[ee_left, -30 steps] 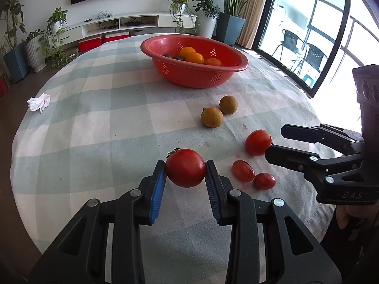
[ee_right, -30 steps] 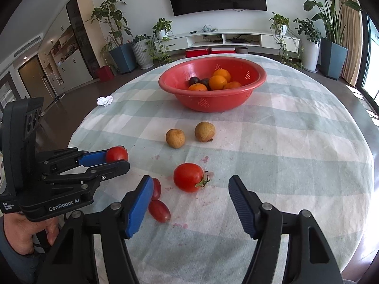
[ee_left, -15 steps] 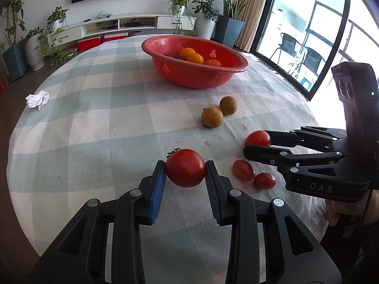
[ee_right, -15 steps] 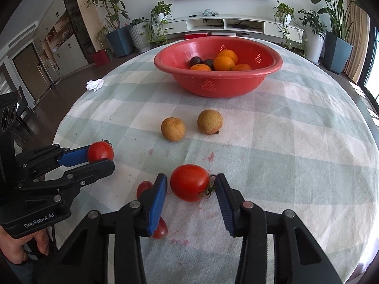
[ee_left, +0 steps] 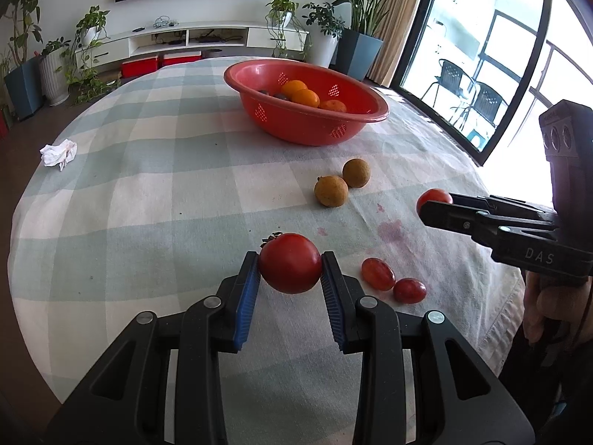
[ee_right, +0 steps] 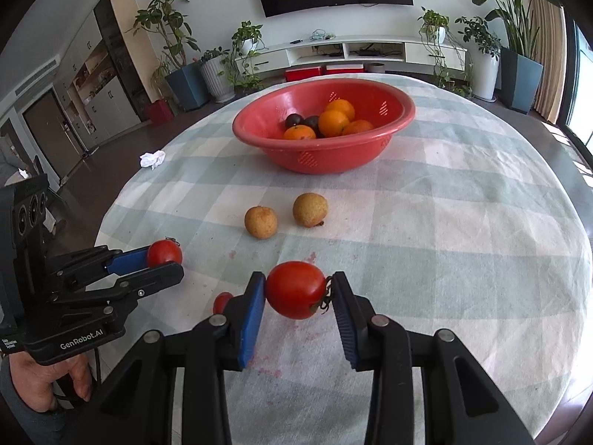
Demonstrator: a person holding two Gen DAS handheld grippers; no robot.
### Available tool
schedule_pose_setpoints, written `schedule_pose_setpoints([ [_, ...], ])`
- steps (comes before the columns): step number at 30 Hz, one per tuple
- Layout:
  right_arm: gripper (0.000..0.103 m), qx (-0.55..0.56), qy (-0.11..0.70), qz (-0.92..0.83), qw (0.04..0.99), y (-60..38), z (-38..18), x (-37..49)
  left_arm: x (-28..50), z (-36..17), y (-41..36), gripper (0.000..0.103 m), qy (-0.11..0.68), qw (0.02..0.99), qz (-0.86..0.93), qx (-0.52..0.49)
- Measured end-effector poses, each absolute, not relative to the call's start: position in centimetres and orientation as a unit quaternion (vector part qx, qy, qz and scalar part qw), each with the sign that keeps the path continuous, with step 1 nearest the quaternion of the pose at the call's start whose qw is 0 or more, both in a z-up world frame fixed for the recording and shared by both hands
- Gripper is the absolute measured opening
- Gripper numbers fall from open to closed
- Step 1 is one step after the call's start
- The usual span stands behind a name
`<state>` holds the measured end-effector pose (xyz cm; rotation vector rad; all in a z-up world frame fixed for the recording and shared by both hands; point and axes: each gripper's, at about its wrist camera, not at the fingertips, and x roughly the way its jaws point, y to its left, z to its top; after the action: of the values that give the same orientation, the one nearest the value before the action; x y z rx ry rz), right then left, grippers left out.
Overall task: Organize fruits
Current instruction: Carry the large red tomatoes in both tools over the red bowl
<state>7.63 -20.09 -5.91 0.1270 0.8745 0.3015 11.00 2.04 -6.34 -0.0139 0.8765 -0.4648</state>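
Readable markings, two found, both on gripper bodies:

- "DAS", pale raised letters on the black side of the right gripper (ee_left: 437, 205), seen from the left wrist view, on the body behind its fingers.
- "GenRobot.AI", white print on the black side of the left gripper (ee_right: 165, 259), seen from the right wrist view, low on the body behind its fingers. Left of that, at the body's edge, a small white multi-line label, too tiny to read.

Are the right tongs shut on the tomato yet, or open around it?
Shut: the right tongs pinch the tomato between both pads, lifted off the tablecloth.
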Motion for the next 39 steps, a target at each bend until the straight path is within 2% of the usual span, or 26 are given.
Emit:
schedule_pose_setpoints([
  [10, 0.039, 0.105, 0.380, 0.095, 0.914, -26.8, -2.4, 9.6, 14.0, -1.9, 1.5, 0.031, 0.388, 0.893, -0.231, 0.004],
  [18, 0.039, 0.088, 0.345, 0.105, 0.929, -26.9, 0.9, 13.3, 18.9, 2.0, -3.3, 0.031, 0.361, 0.894, -0.258, 0.061],
  [28, 0.039, 0.062, 0.348, 0.139, 0.925, -24.1, 1.9, 20.1, 24.6, 0.2, -9.4, 0.031, 0.393, 0.867, -0.284, 0.110],
  [39, 0.039, 0.059, 0.395, 0.151, 0.904, -21.8, -1.7, 25.3, 27.2, -3.1, -9.8, 0.031, 0.420, 0.856, -0.283, 0.107],
])
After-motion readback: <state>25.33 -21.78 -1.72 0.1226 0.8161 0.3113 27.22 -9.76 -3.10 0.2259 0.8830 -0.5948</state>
